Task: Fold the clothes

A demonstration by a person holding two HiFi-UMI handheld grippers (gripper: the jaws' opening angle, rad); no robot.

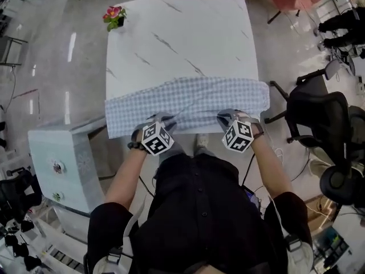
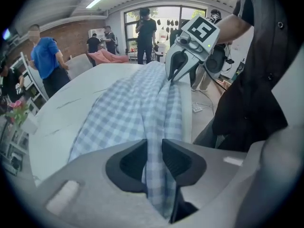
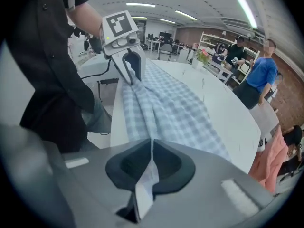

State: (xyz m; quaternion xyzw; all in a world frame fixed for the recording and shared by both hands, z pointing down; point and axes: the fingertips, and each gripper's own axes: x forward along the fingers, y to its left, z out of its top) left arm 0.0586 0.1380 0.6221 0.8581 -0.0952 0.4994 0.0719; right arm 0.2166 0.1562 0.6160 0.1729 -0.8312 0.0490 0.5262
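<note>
Left claw (image 2: 154, 151) pinching checked cloth (image 1: 188, 99) at near edge; right claw (image 3: 151, 158) clamped on same edge

No words, numbers or brands are legible anywhere — only letterless black-and-white square markers on the left tool (image 3: 131, 77) and right tool (image 2: 171, 76).

Open-plan office, black swivel chair (image 1: 319, 119), white shelving (image 3: 209, 44), ceiling strip light (image 3: 247, 7)

I count one checked garment (image 1: 188, 103), one marble table (image 1: 182, 33) and one pot of flowers (image 1: 114, 17). Two grippers there: the left gripper (image 1: 163, 121) and the right gripper (image 1: 230, 119).
</note>
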